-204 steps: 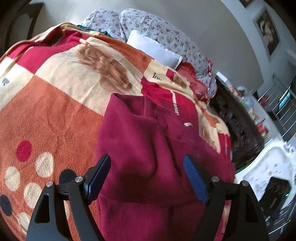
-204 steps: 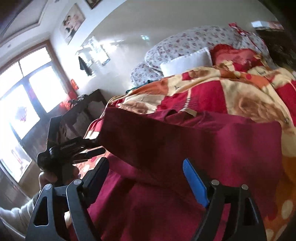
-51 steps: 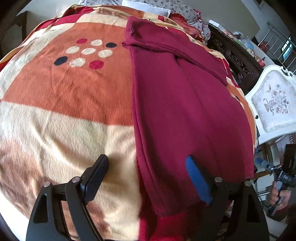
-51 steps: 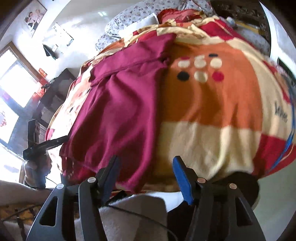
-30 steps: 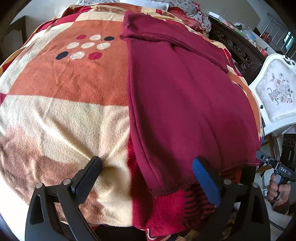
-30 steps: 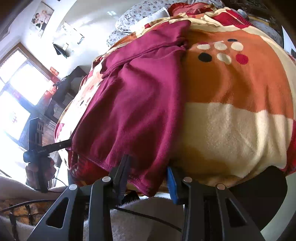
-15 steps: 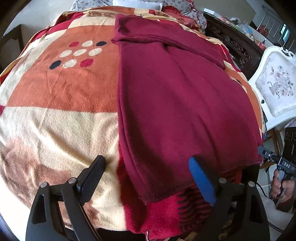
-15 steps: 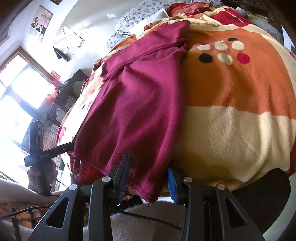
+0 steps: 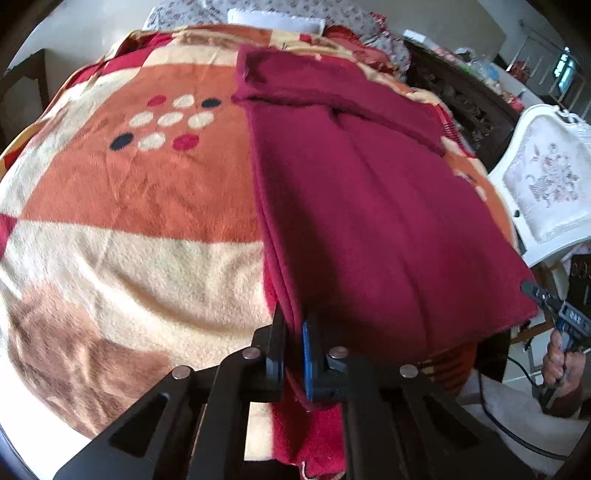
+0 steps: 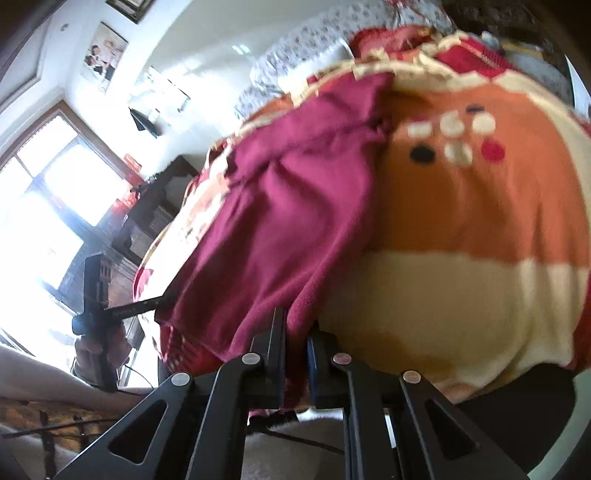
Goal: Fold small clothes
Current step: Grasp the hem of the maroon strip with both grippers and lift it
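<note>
**Both grippers pinch the near hem of the maroon garment**

Left wrist view: the left gripper [image 9: 293,354] has its jaws pressed together on the near left corner of the maroon garment [image 9: 369,206], which lies lengthwise on the patterned blanket [image 9: 129,206] covering the bed, its far end folded across near the pillows [image 9: 273,16]. The right gripper [image 9: 543,295] shows at the other near corner, held in the person's hand [image 9: 563,360], beside a white chair [image 9: 546,184].

Right wrist view: the right gripper [image 10: 295,354] is closing its jaws on the hem corner of the garment [image 10: 288,206]; cloth sits between them. The left gripper [image 10: 147,301] reaches the opposite corner from the window side.

The fabric looks like soft, thickish fleece: light, limp, not slippery, likely to sag between the two grips and to cling to the fuzzy blanket. The two hem corners seem the right hold; keeping them level and taut should carry the near edge over without bunching.
</note>
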Available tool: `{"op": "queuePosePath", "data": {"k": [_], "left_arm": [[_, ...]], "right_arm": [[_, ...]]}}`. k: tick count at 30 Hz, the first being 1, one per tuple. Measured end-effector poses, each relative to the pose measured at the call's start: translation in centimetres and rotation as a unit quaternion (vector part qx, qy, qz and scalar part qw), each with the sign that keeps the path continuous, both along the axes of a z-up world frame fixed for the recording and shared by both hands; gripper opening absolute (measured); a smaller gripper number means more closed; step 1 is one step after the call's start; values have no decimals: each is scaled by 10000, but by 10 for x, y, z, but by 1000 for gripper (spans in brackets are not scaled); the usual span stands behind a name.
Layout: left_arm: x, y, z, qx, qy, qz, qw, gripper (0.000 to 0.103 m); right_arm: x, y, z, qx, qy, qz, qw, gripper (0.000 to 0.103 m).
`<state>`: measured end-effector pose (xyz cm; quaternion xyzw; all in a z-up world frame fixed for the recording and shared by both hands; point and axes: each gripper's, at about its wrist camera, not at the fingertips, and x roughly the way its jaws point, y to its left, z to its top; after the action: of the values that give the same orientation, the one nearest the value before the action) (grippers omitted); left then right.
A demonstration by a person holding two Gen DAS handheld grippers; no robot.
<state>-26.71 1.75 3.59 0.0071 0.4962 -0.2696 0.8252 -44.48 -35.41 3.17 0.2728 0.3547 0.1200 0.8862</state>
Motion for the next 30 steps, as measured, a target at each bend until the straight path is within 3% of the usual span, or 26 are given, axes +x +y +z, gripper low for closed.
{"op": "queuePosePath", "data": {"k": [3, 7, 11, 20, 26, 30], "left_arm": [[1, 4, -1, 22, 9, 19, 10000, 7], [2, 5, -16, 42, 230, 37, 9997, 7], [8, 6, -12, -63, 288, 29, 9996, 6], [46, 12, 47, -876, -193, 140, 9959, 6], [95, 0, 88, -1097, -774, 347, 9903, 6], [147, -14, 103, -1231, -880, 453, 9875, 6]], "right_arm": [[-2, -8, 5, -20, -64, -94, 9999, 10], [3, -9, -11, -19, 205, -112, 9997, 10], [5, -14, -15, 211, 256, -61, 9994, 10], [38, -23, 42, 418, -683, 94, 9967, 10], [109, -36, 73, 343, -985, -25, 9945, 10], [151, -50, 91, 279, -1068, -111, 9938, 10]]}}
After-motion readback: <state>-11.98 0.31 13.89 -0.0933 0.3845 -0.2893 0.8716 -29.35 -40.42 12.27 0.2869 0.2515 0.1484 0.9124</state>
